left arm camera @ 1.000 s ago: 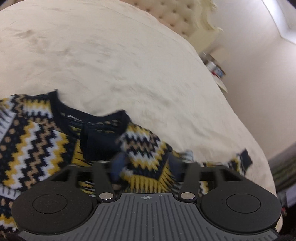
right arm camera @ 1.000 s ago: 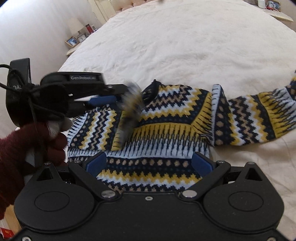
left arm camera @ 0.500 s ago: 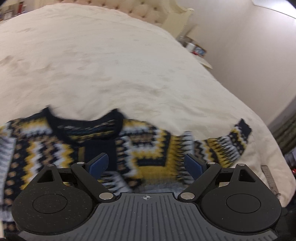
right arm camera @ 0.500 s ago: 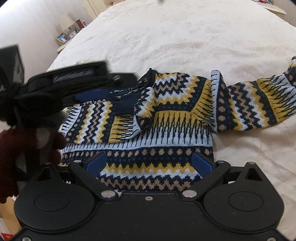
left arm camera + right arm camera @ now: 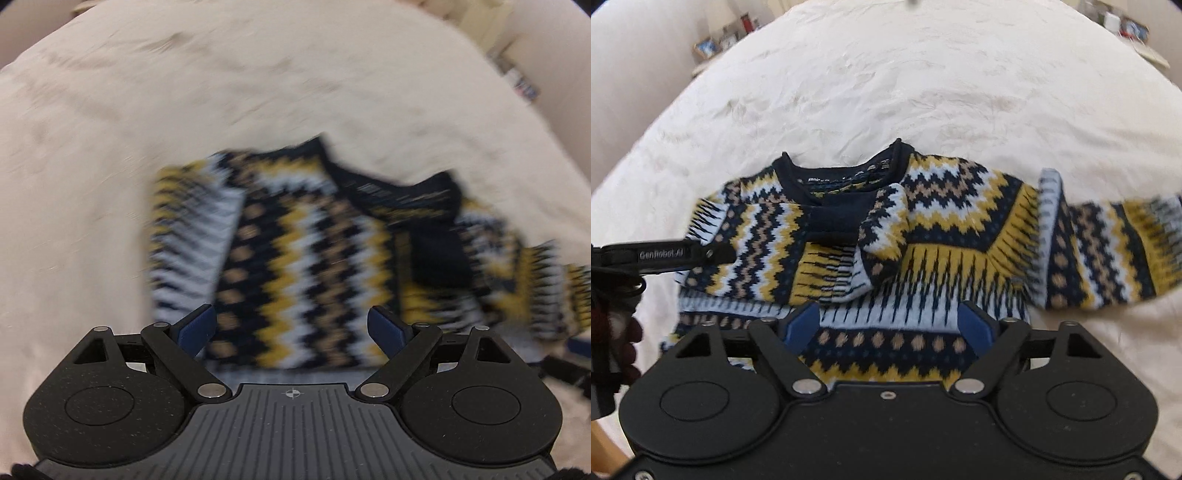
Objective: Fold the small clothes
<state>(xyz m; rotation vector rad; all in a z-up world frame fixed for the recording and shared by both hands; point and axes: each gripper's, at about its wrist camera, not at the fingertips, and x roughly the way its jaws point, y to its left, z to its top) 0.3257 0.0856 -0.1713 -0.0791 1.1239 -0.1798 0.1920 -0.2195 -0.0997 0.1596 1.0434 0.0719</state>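
Observation:
A small knit sweater (image 5: 923, 236) in navy, yellow, white and tan zigzags lies flat on a cream bedspread (image 5: 923, 92). Its left sleeve (image 5: 849, 236) is folded across the chest, cuff near the navy collar. Its right sleeve (image 5: 1108, 251) stretches out to the right. My right gripper (image 5: 890, 325) is open and empty over the hem. My left gripper (image 5: 291, 326) is open and empty above the sweater's (image 5: 295, 251) left side; that view is blurred. The left gripper also shows at the left edge of the right wrist view (image 5: 665, 254).
The bedspread (image 5: 184, 110) runs wide around the sweater. Nightstands with small items stand at the far left (image 5: 713, 48) and far right (image 5: 1126, 29) of the bed. A gloved hand (image 5: 624, 332) holds the left gripper.
My left gripper let go of the left sleeve, which now lies folded over the chest, and has swung back to the sweater's left side. My right gripper stayed open over the hem.

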